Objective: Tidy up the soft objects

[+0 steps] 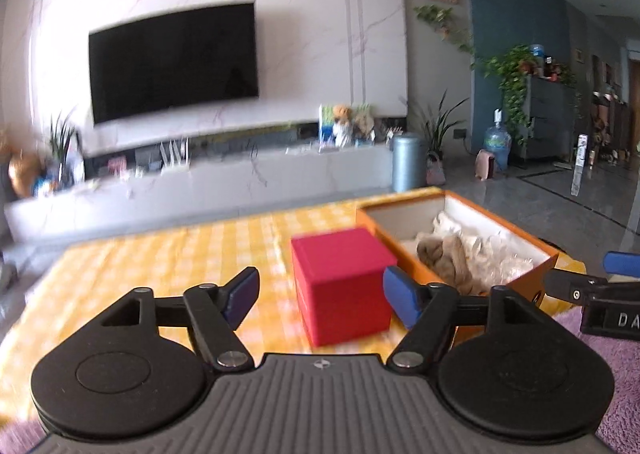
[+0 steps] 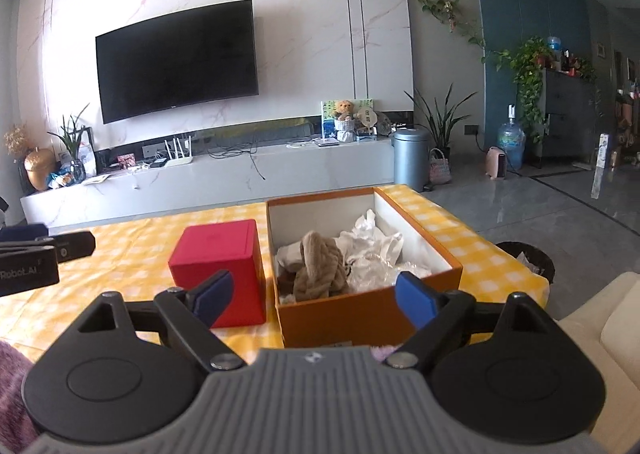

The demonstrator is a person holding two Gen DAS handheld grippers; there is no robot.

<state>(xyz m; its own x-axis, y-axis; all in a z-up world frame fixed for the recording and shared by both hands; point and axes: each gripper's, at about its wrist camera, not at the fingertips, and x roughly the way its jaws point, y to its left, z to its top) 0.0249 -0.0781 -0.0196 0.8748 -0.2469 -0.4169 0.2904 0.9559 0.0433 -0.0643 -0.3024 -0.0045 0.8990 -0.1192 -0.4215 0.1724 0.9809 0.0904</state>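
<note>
Both tools are held above the near edge of a desk (image 2: 132,242) covered with a yellow checked cloth. The left tool (image 1: 320,296) fills the bottom of its own view, its blue-padded fingers spread wide apart and holding nothing; in that view, a red box (image 1: 340,286) sits between and beyond the fingertips, in the lower centre of the frame. The right tool (image 2: 312,294) is likewise spread wide and empty, low in its own view.

In the right wrist view, an orange box (image 2: 368,310) stands open in the centre, just right of the red box (image 2: 218,266), the two close together, though whether they touch cannot be told. Inside the orange box lies a brown knitted cloth (image 2: 316,270), bunched toward the left front, with crumpled white cloth (image 2: 372,250) behind and to its right.

In the left wrist view, which is somewhat blurred, the orange box (image 1: 424,266) appears at centre right with the brown cloth (image 1: 448,258) and white cloth (image 1: 496,258) inside. The right tool's finger enters at the right edge.

Behind the desk, a television (image 2: 176,61) hangs on a marble wall in the upper left.
</note>
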